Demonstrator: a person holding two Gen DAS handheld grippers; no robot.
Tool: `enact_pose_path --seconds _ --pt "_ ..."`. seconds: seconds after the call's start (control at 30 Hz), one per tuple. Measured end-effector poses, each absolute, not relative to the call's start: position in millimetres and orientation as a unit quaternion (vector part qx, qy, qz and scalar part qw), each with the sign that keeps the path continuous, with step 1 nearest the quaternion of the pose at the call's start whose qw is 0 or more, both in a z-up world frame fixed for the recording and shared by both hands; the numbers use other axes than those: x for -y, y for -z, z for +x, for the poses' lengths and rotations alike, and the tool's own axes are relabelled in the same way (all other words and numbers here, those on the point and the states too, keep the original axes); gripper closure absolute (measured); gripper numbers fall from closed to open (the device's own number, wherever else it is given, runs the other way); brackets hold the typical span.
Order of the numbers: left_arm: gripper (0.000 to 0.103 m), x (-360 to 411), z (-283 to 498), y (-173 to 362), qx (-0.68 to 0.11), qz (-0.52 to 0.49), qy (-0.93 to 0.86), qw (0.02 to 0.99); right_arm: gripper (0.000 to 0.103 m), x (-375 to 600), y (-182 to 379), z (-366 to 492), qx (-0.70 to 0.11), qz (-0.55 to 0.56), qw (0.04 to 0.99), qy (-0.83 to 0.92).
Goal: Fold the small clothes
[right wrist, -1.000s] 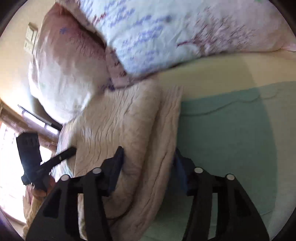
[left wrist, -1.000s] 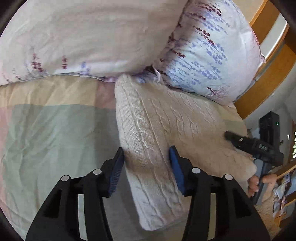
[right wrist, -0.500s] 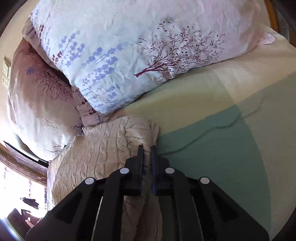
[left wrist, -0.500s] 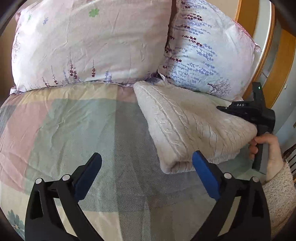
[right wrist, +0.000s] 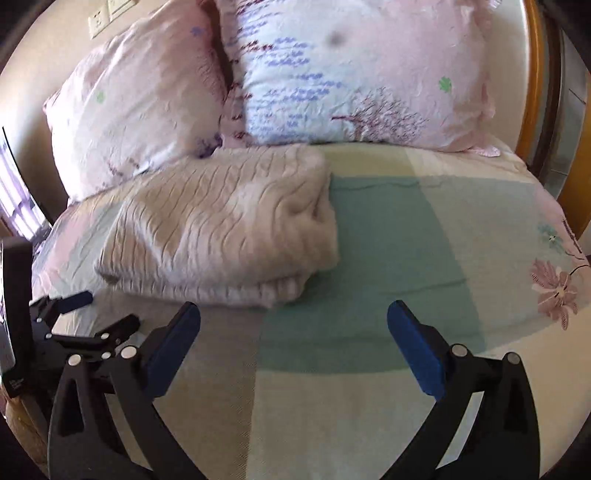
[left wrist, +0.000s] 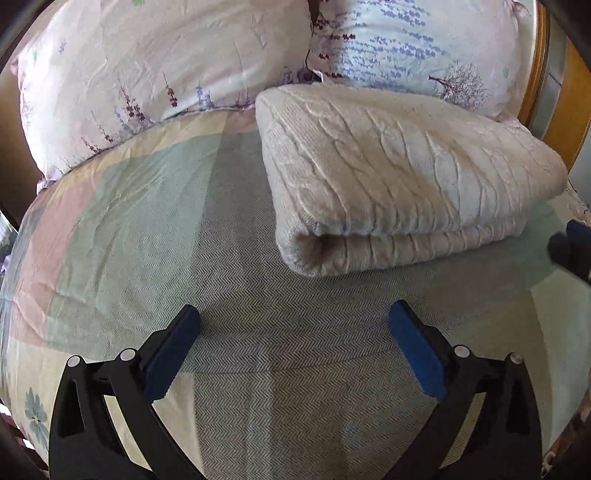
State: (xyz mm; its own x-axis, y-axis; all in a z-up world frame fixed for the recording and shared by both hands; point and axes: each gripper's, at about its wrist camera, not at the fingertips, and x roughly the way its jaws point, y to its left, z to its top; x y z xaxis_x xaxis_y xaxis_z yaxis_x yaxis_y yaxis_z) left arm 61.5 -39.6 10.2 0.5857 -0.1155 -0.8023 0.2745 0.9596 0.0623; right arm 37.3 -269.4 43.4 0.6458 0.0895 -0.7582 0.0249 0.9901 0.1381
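left gripper (left wrist: 294, 334) wide open, empty | right gripper (right wrist: 293, 332) likewise | folded cable-knit sweater (left wrist: 399, 177) ahead-right of left, long axis crosswise | nearer gripper probably left

A patchwork bedspread (left wrist: 122, 236) of pale green, pink and cream blocks is covering the bed, with a herringbone weave showing across its middle. Flower prints are sitting near its right edge (right wrist: 554, 291) and at its lower left corner. Two pillows are leaning at the head edge of the bed: a pink pillow (left wrist: 147, 74) with sprigs of purple flowers on the left, and a white pillow (left wrist: 424, 48) with blue lavender and a small tree print on the right, the two touching where they meet. A wooden headboard (right wrist: 535, 74) is curving behind the right pillow. Wall sockets (right wrist: 110, 14) are showing above the left pillow.
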Motion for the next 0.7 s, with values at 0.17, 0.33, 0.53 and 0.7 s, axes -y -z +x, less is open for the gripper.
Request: enact_pose_path --seconds 0.17,0.33,0.53,0.7 --pt "0.001 34.3 65.2 -8.9 -0.449 0.074 0.113 0.883 0.002 241.7 -22.3 55.5 -0.438 0.048 0.898 0.001" --pt "0.001 34.9 64.7 -9.5 -0.449 0.075 0.113 0.883 0.002 230.8 -14.9 59.8 -0.460 0.021 0.887 0.027" --pt "0.001 35.0 64.6 -9.4 -0.449 0.075 0.113 0.883 0.002 231.5 -14.3 57.5 -0.458 0.024 0.888 0.029" --pt "0.001 35.2 64.4 -9.3 -0.449 0.075 0.112 0.883 0.002 231.7 -14.2 57.3 -0.458 0.024 0.888 0.029"
